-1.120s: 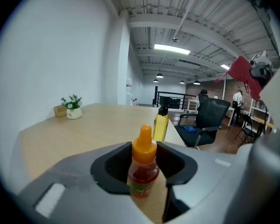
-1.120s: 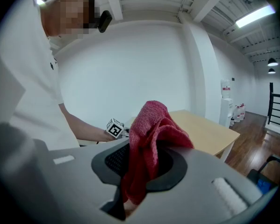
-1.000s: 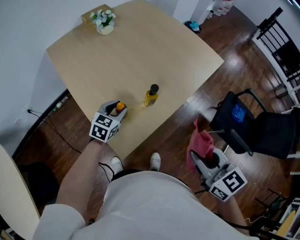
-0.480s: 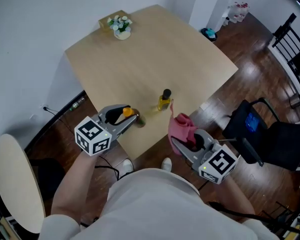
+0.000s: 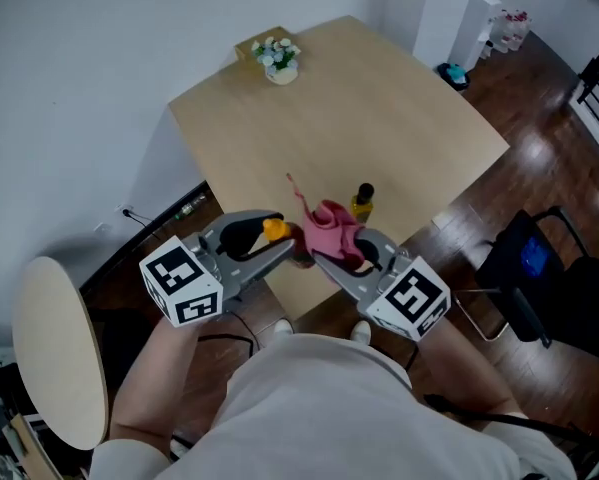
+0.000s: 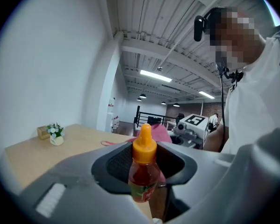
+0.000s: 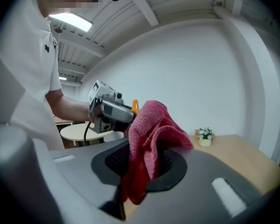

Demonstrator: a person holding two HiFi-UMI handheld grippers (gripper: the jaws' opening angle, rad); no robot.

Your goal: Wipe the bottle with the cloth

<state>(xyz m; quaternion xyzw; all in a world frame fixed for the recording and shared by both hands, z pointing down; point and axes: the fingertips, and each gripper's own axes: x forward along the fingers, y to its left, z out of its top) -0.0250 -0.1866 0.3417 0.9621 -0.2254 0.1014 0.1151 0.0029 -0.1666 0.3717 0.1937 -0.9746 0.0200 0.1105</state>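
Observation:
My left gripper (image 5: 282, 242) is shut on a small red sauce bottle (image 6: 143, 177) with an orange cap (image 5: 274, 230), held upright above the near edge of the table (image 5: 379, 108). A pink cloth (image 5: 331, 226) is clamped in my right gripper (image 5: 324, 252), bunched up right beside the bottle; whether they touch I cannot tell. In the right gripper view the cloth (image 7: 148, 141) hangs over the jaws, and the left gripper (image 7: 108, 108) shows behind it. A second bottle (image 5: 362, 201), yellow with a black cap, stands on the table just beyond the cloth.
A small flower pot (image 5: 278, 60) and a box sit at the table's far corner. A round pale stool top (image 5: 54, 348) is at my left. A dark chair (image 5: 554, 278) stands on the wood floor at the right.
Both grippers have risen and come together over the table's near edge. The right gripper swung in from the lower right with the cloth, which now sits beside the held bottle.

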